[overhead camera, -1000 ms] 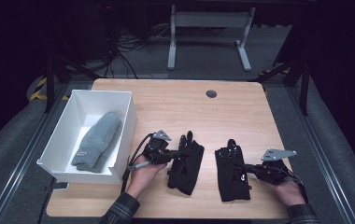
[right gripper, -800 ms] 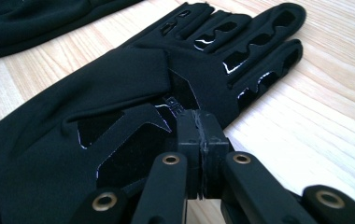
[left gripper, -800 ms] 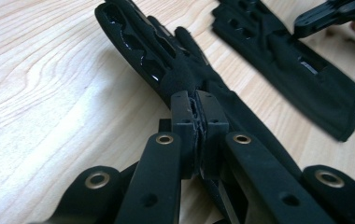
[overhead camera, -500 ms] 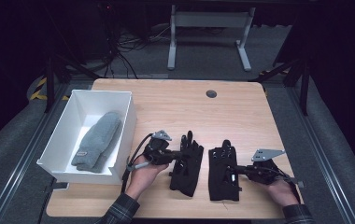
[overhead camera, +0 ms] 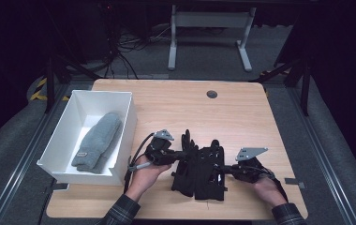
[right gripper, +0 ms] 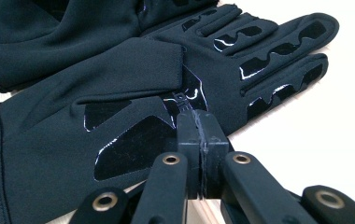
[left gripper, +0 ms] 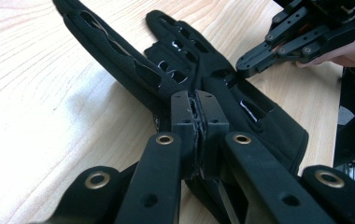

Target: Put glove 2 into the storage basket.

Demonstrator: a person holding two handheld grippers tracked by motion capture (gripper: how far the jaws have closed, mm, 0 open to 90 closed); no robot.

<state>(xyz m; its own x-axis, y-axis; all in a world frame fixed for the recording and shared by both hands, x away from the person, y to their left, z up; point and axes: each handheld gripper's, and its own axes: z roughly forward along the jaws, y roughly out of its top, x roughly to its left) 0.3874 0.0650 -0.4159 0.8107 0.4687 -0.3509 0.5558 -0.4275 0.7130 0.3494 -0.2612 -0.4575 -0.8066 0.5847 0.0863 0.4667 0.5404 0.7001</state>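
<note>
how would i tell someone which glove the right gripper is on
On the wooden table, right of the white bin, two black gloves lie side by side. It is the glove farther from the bin, where the right gripper touches, flat, with glossy grip patches.

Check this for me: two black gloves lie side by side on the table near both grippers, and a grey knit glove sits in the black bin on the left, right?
Not quite: the bin is white, not black, as the high view shows. The grey knit glove does lie in it, and the two black gloves lie together on the table.

A pale wooden table (overhead camera: 241, 112) carries a white bin (overhead camera: 124, 126) (at its left edge) and two black gloves (overhead camera: 204, 171) lying side by side.
</note>
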